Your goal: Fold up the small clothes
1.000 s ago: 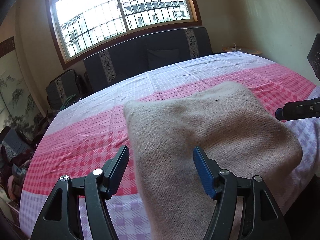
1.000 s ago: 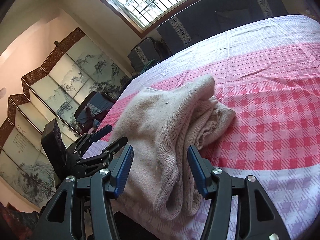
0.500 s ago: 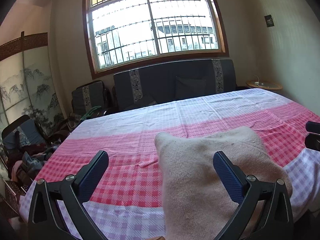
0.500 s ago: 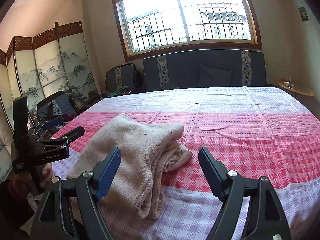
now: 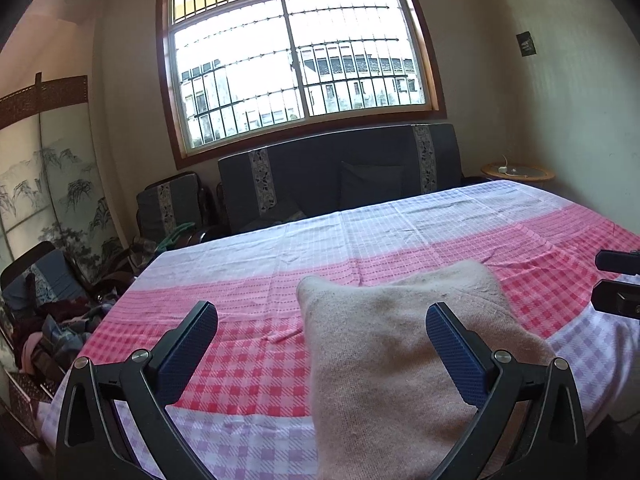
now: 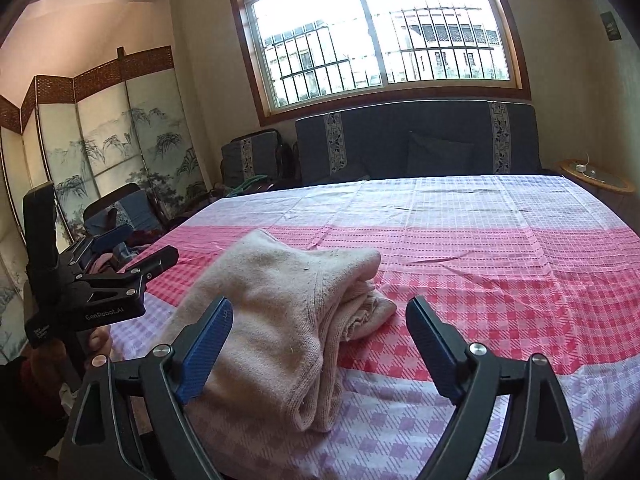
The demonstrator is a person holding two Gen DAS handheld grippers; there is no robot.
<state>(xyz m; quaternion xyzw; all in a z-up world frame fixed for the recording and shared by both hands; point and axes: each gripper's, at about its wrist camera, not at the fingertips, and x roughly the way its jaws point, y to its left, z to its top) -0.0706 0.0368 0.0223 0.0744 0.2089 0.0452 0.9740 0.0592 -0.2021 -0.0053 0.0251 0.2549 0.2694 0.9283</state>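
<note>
1. Screen [image 6: 120, 152]: painted folding panels along the left wall, a pile of clothes [image 5: 52, 328] on the floor near its foot.
2. Left tongs [image 5: 322, 330]: jaws stand wide, nothing clamped. In the left wrist view the sweater lies under and between the blue pads, not pressed by either. In the right wrist view these tongs hang off the bed's left edge, with a hand [image 6: 98, 338] on the handle.
3. Sweater [image 6: 288, 312]: beige knit, folded into a thick bundle, lying on the bed near its front edge, left of centre in the right wrist view. Folded layers stacked, open ends facing right, one flap poking out at the right side.
4. Right tongs [image 6: 318, 320]: jaws opening, pads apart and clear of the sweater. Left pad sits just beside the bundle's left flank; right pad over bare bedsheet.
5. Bed [image 6: 500, 240]: checked sheet, white at the far end, pink and red band in the middle, lilac check at the near edge.
6. Sofa [image 6: 420, 148]: dark, with patterned stripes, behind the bed under the barred window [image 6: 376, 32].
7. Side table [image 6: 596, 176]: round, far right corner, small white item on top.
</note>
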